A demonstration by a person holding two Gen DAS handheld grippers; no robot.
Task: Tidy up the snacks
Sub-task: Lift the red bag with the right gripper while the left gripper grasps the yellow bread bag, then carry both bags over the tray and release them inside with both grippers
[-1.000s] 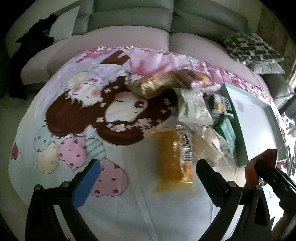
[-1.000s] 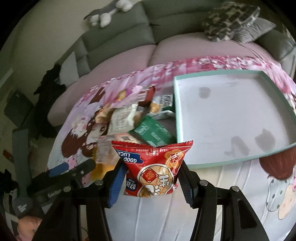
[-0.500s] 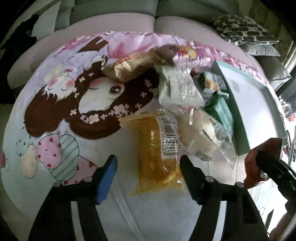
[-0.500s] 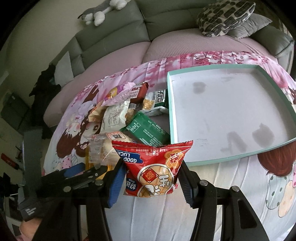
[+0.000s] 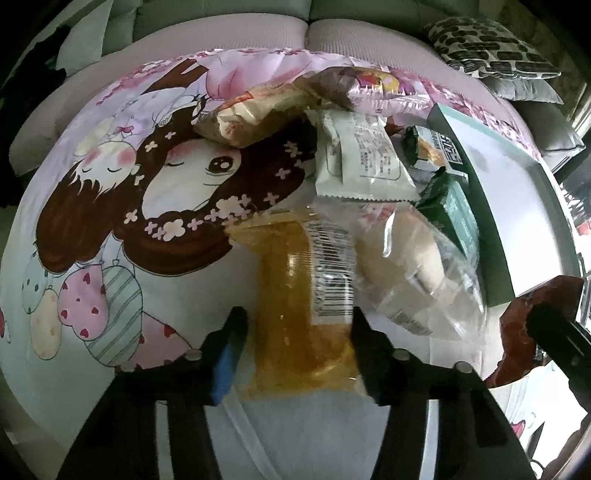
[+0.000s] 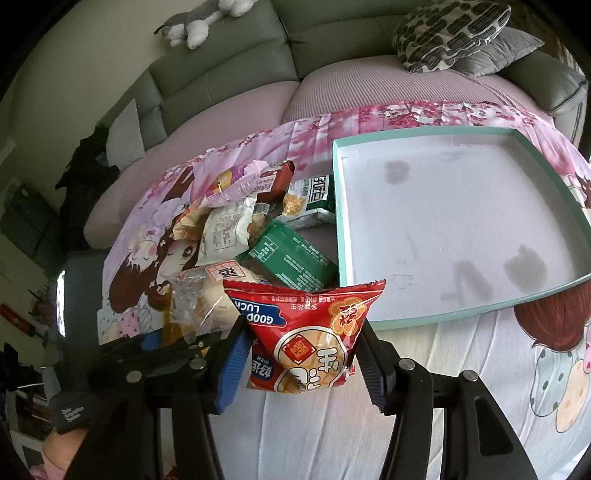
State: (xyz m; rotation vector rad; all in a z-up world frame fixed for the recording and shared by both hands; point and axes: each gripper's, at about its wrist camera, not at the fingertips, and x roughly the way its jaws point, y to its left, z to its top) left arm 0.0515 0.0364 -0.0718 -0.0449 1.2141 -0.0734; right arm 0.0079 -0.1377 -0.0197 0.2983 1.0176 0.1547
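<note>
A grey sofa with mauve seat cushions runs along the back, and a patterned throw pillow lies at its right end. In front of it, a cartoon-print cloth in pink, white and brown covers the surface. On the cloth's right half lies a wide, shallow square tray with a teal rim and a white, stained floor; nothing is in it.

A heap of snack packets sits just beside the tray's left edge. Among them are a pale green-white sachet with printed text, a dark green foil packet touching the tray's rim, a clear wrapper holding a pale bun, and a tan bread bag at the far side of the heap.

A clear packet of orange-yellow filling with a barcode label lies at the near edge of the heap, lengthwise between the fingers of the left gripper. Its jaws are closing around it; the right finger looks to be against the packet's edge, while a narrow gap shows at the blue pad.

The right gripper, partly open, clamps a red crinkled snack bag with "GOOD LUCK" lettering by its sides, above the cloth near the tray's near left corner.
</note>
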